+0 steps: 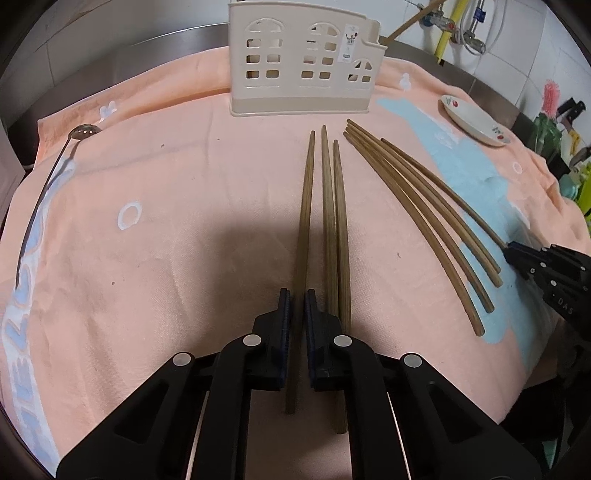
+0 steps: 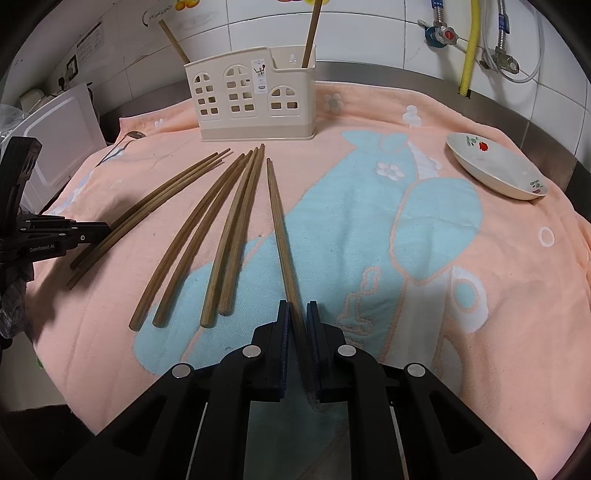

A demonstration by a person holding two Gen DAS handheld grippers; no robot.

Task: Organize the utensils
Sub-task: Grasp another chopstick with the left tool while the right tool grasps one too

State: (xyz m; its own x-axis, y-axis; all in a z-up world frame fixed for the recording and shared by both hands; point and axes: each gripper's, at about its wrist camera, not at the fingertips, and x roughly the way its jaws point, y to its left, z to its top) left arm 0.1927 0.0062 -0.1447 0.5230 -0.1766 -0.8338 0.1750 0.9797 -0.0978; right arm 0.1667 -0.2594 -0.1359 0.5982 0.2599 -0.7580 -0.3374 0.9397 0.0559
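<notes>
Left wrist view: left gripper (image 1: 297, 295), jaws nearly closed on one wooden chopstick (image 1: 306, 206), the leftmost of three lying side by side on the peach towel (image 1: 177, 177), tips toward the cream utensil holder (image 1: 301, 62) standing upright at the far edge; two neighbouring chopsticks (image 1: 338, 221) just right of the held one, passing under the right finger; four loose chopsticks (image 1: 413, 206) fanned further right; right gripper (image 1: 532, 266) at the right edge, at the end of a fifth stick; slotted spoon (image 1: 83, 131) far left on the towel; small flowered dish (image 1: 474, 120) far right. Right wrist view: right gripper (image 2: 297, 308), jaws nearly closed on a single chopstick (image 2: 277, 218) that points toward the holder (image 2: 255, 96); four loose sticks (image 2: 221, 236) just left of it over the blue whale print; three more (image 2: 162, 199) beyond, at the left gripper (image 2: 92, 234); two chopsticks already standing in the holder (image 2: 310, 33); dish (image 2: 495, 170) to the right, well apart from the sticks
</notes>
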